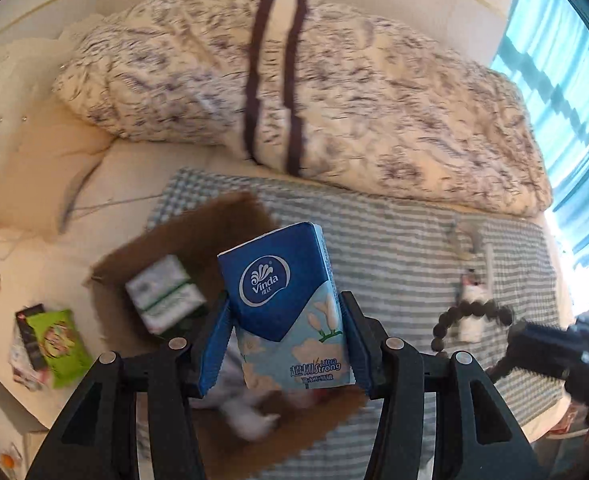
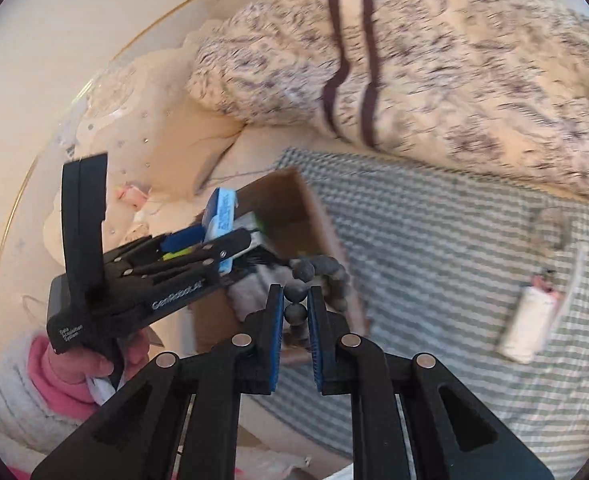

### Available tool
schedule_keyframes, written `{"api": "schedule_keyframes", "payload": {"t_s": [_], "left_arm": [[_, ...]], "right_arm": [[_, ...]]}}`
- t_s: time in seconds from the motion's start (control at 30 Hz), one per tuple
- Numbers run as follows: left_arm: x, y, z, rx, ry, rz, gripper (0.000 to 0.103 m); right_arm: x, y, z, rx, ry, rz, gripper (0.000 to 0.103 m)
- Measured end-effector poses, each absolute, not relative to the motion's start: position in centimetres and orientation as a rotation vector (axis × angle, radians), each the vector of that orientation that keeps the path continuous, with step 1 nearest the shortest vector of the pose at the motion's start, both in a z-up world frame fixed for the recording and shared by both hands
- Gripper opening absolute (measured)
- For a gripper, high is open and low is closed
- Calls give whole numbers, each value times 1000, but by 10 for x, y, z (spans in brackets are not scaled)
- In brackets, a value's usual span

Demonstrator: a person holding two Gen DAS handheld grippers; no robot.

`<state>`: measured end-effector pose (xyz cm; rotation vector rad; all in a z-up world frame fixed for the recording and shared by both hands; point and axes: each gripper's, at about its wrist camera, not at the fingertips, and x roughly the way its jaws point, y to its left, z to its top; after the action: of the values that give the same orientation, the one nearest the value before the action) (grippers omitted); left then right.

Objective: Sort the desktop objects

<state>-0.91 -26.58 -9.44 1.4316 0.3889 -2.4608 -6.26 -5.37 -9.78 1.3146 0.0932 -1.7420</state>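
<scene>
Left claw (image 1: 285,334) clamps blue tissue pack (image 1: 282,300), upright above cardboard box (image 1: 198,240) on bed. Right claw (image 2: 296,304) pinches dark bead bracelet (image 2: 318,276) over box's edge. White bottle (image 2: 528,320) lies on striped cloth (image 2: 434,260).

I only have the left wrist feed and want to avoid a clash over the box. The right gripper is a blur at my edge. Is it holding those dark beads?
Observer: Yes. The right gripper is shut on the bead string, with beads pinched between its fingers.
Operator: Where's the rest of the string?
Observer: It shows in front of the cardboard box's right wall. I cannot tell the depth.
Operator: Is my side visible there?
Observer: Yes. The left gripper holds the tissue pack, and a hand with a pink sleeve grips its handle.
</scene>
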Motion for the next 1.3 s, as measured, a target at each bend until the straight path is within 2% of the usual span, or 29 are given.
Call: {"api": "schedule_keyframes", "payload": {"t_s": [0.1, 0.13, 0.17, 0.2, 0.23, 0.27, 0.3, 0.43, 0.8, 1.07, 1.3], "left_arm": [[-6, -301, -115, 1494, 366, -2425, 54], [-6, -309, -123, 1522, 360, -2426, 57], [-7, -315, -130, 1554, 354, -2423, 69], [-9, -317, -136, 1588, 346, -2410, 80], [-11, -323, -144, 1621, 310, -2356, 92], [-11, -326, -149, 1630, 290, -2324, 97], [-9, -330, -152, 1633, 300, -2329, 97], [-6, -336, -162, 1676, 354, -2332, 98], [-34, -281, -144, 1728, 200, -2470, 98], [-73, -170, -116, 1732, 76, -2673, 99], [-99, -61, -137, 1807, 40, -2649, 100]], "right_arm": [[-48, -91, -121, 1335, 110, -1730, 12], [-44, -104, -130, 1353, 116, -1730, 12], [-41, -113, -136, 1365, 124, -1732, 16], [-39, -121, -141, 1376, 141, -1739, 35], [-38, -128, -145, 1390, 178, -1773, 48], [-38, -132, -148, 1411, 227, -1817, 74], [-38, -134, -149, 1423, 232, -1824, 81], [-44, -127, -148, 1452, 174, -1855, 82], [-65, -64, -130, 1510, 47, -2027, 82], [-104, 66, -108, 1532, -108, -2278, 82], [-143, 170, -122, 1593, -163, -2326, 82]]}}
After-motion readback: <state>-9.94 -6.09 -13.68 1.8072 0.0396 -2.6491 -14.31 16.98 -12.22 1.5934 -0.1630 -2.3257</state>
